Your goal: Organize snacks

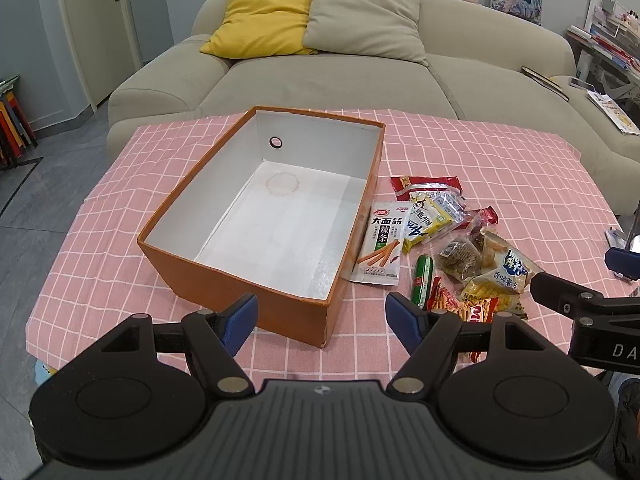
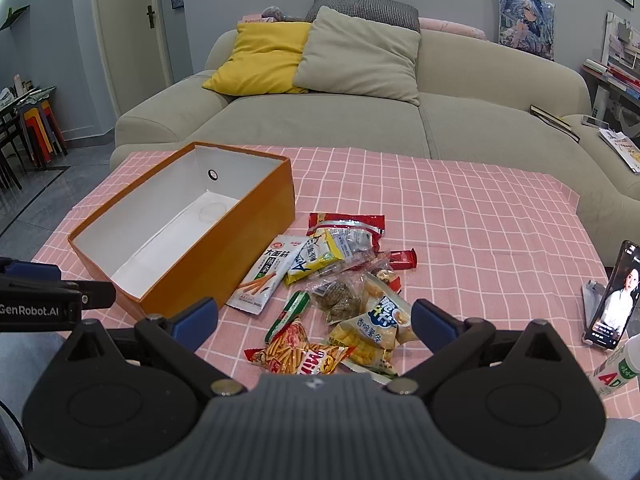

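I am facing a table under a pink checked cloth (image 2: pixel 460 208), with a beige sofa (image 2: pixel 360 120) sitting behind it, and I am judging that the sorting is only just beginning. The orange box (image 1: pixel 224 276) is standing open toward the left of the cloth, and its white inside is showing nothing in it. Just beside its right wall the snacks are lying in a loose heap (image 2: pixel 340 288), several packets overlapping; the white spicy-strip packet (image 1: pixel 380 248) is lying nearest the box, and the red and yellow stick-snack bag (image 2: pixel 304 356) is lying nearest me. A phone (image 2: pixel 612 304) is standing propped at the far right. I am holding my left gripper (image 1: pixel 320 316) above the box's near corner with its jaws spread wide and nothing between them, and my right gripper (image 2: pixel 316 320) is hanging over the near end of the heap, likewise wide and empty. Next I am expecting to lower the right one onto a single top packet, pinching only that one, then carrying it leftward into the box.
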{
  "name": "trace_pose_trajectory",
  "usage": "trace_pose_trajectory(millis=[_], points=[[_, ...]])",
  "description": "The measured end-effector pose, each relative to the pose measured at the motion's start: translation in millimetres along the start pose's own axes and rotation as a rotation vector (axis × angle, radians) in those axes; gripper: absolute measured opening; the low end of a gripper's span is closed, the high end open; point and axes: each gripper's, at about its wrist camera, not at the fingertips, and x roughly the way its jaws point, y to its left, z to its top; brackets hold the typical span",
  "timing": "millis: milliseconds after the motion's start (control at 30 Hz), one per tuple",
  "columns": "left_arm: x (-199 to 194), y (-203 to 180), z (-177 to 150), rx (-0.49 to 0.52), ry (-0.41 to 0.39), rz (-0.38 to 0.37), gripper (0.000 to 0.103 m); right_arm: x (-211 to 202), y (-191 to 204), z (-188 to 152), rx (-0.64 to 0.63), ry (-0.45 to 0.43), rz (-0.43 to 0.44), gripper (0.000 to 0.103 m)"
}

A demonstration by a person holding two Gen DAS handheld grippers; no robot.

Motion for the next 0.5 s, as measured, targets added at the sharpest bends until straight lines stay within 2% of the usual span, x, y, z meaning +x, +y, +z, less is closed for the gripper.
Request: trace_pose_trajectory(millis=[300, 500], points=[[-0.1, -0.8, 0.5, 0.004, -0.002, -0.006, 0.085, -0.4, -1.0, 0.0, 0.002, -0.001, 0.006, 0.099], [-3.3, -9.1, 4.2, 0.054, -0.029, -0.063, 0.085, 2.6, -6.2, -1.2, -0.013, -0.015, 0.037, 0.099]])
